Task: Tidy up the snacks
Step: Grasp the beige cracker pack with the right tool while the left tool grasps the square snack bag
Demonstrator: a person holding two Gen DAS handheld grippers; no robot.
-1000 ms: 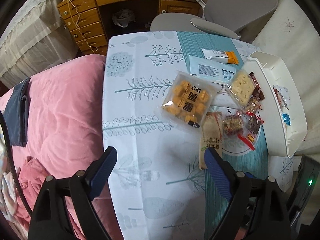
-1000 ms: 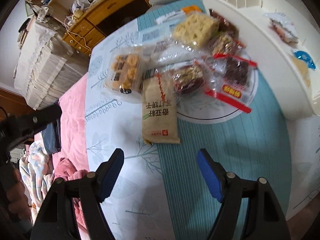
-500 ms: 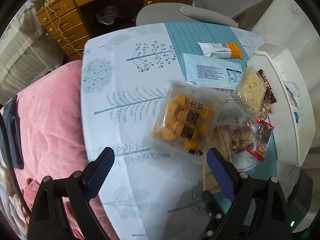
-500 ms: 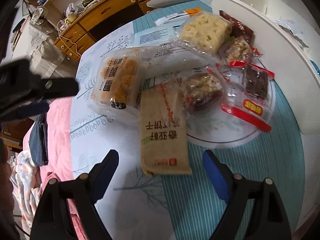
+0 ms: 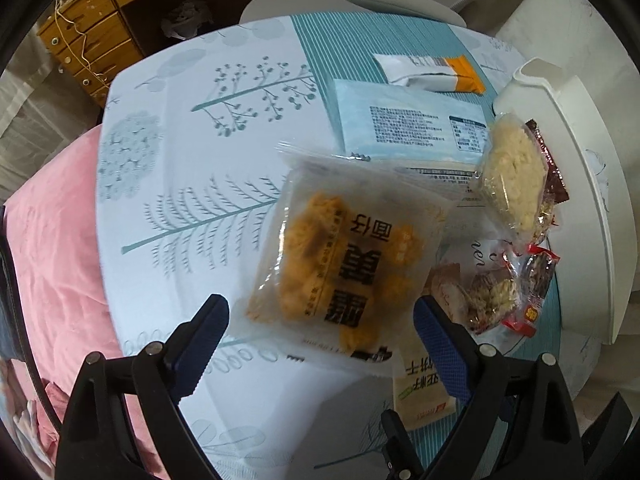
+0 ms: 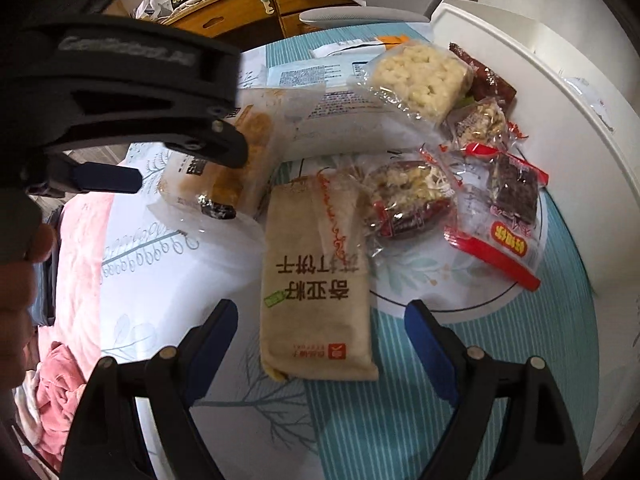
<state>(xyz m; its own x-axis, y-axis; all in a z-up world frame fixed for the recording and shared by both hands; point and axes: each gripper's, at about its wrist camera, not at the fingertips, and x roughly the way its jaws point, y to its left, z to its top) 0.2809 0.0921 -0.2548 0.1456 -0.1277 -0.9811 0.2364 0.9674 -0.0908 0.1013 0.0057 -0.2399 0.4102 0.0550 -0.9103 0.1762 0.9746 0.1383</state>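
Observation:
A clear bag of orange-yellow puffs [image 5: 344, 264] lies on the tablecloth, and my left gripper [image 5: 320, 312] hangs open just above its near end, pads off it. A tan cracker packet [image 6: 316, 280] lies lengthwise between the fingers of my right gripper [image 6: 320, 312], which is open and not touching it. The packet's end also shows in the left wrist view [image 5: 420, 384]. In the right wrist view, one blue finger [image 6: 108, 178] of the left tool sits beside the puff bag [image 6: 224, 160]. Several small wrapped bars [image 6: 512, 208] rest on a plate [image 6: 420, 284].
A white tray [image 5: 580, 200] stands along the table's right edge. A rice-crisp block [image 5: 512, 176], a pale blue packet [image 5: 400, 120] and an orange-tipped packet [image 5: 432, 70] lie farther back. Pink bedding [image 5: 52, 248] borders the table's left edge. A wooden desk [image 5: 88, 40] stands behind.
My left gripper has dropped and come over the puff bag, which now fills its view. The right gripper has sunk toward the tan packet, and the left tool has entered its view.

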